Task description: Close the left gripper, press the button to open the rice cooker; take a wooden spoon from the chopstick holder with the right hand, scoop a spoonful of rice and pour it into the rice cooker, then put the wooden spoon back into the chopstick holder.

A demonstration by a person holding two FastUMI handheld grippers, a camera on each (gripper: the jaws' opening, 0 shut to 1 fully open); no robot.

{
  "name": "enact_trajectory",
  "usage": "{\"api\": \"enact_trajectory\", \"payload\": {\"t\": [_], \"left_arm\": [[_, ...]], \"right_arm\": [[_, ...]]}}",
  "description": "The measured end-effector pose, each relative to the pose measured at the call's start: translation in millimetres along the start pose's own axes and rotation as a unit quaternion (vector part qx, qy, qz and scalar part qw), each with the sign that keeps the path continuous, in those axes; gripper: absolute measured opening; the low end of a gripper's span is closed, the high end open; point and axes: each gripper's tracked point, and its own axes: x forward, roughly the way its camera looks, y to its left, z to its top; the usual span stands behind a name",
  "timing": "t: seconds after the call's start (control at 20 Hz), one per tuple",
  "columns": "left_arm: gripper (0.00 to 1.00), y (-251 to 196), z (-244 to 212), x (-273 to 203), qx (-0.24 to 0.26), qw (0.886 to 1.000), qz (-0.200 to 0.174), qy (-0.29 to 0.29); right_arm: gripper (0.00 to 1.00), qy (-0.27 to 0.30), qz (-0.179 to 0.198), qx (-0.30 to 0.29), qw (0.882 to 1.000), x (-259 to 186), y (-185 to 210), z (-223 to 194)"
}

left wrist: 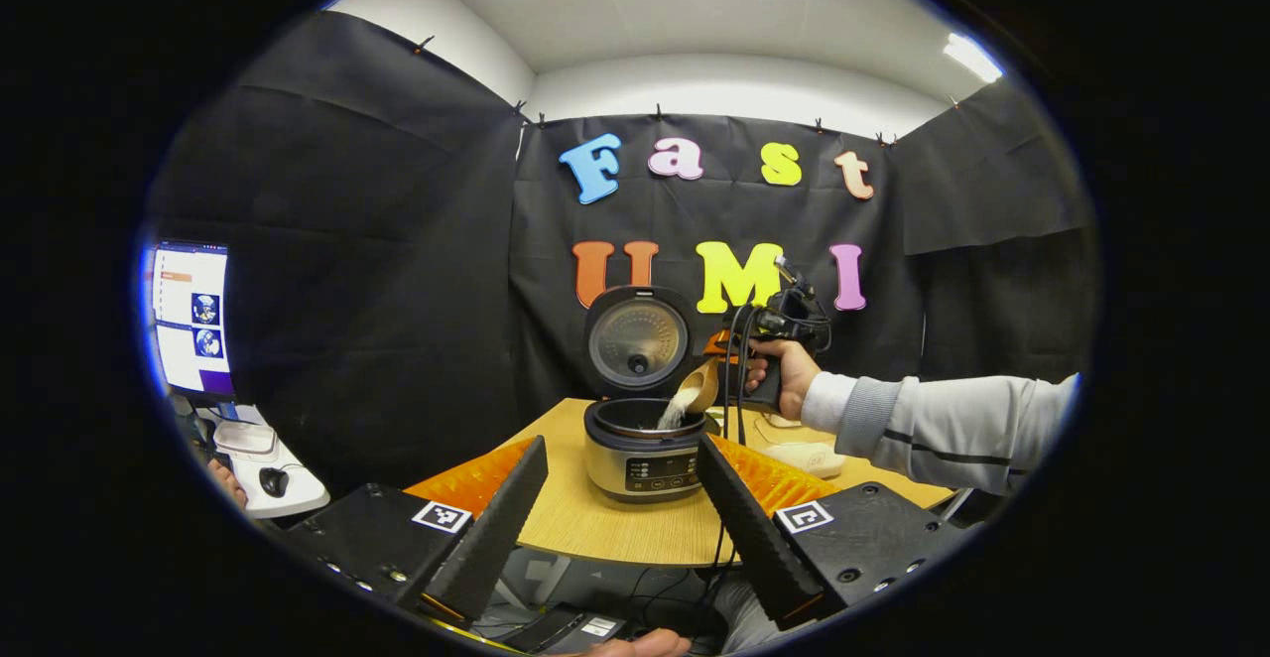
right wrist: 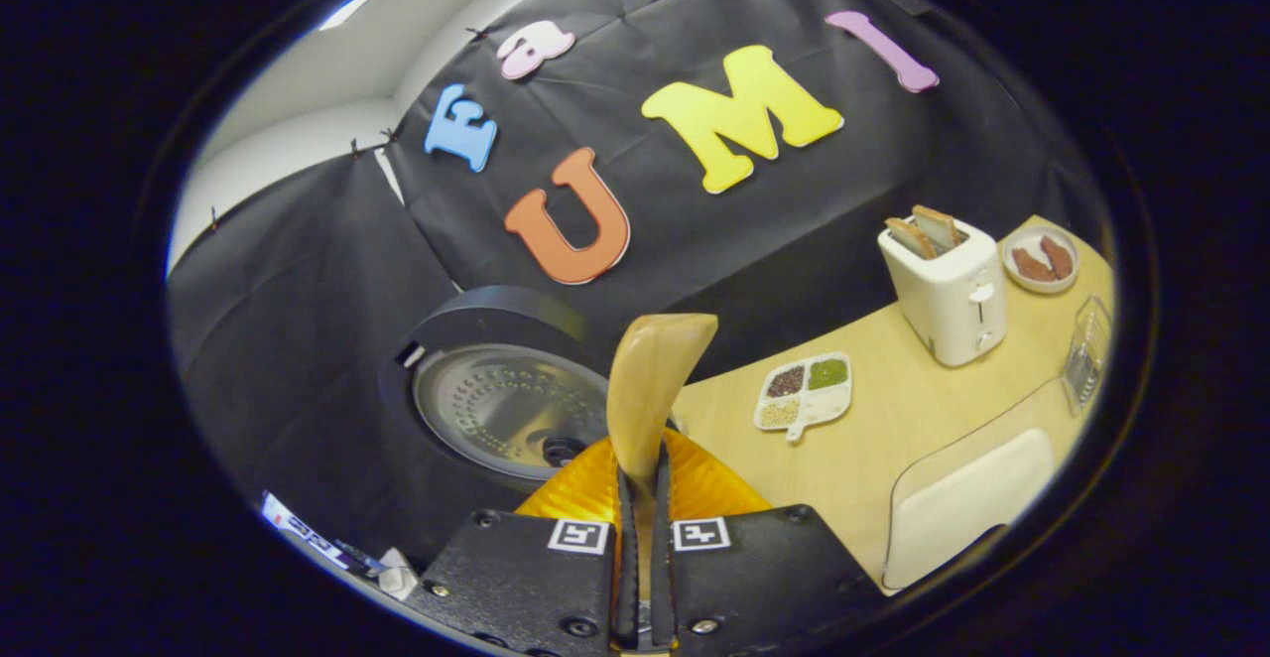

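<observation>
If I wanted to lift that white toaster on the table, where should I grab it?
Probably across the toaster's narrow body, low down, coming from the open table side. Its flat side walls suit two fingers. The top holds bread slices, the end wall bears a lever, so avoid both.

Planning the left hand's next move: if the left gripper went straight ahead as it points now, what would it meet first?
Probably the rice cooker: its front sits between the open left gripper's fingers, across bare table. Depth is uncertain.
</observation>
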Motion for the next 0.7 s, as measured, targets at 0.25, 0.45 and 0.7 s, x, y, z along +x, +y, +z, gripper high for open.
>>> {"api": "enact_trajectory", "payload": {"t": [0.25, 0.45, 0.7], "left_arm": [[0.96, 7.3, -4.3, -0.9, 0.001, 1.000, 0.008, 0.003], [0.96, 8.4, -5.4, -2.5, 0.000, 1.000, 0.008, 0.003], [0.96, 5.0, -7.0, -3.5, 0.000, 1.000, 0.006, 0.005]], "right_arm": [[0.10, -0.021, 0.009, -0.073, 0.997, -3.6, 14.1, 11.4], [0.10, -0.025, 0.021, -0.144, 0.989, -6.6, 36.4, 1.1], [0.10, -0.051, 0.041, -0.388, 0.919, -13.5, 75.6, -17.7]]}}
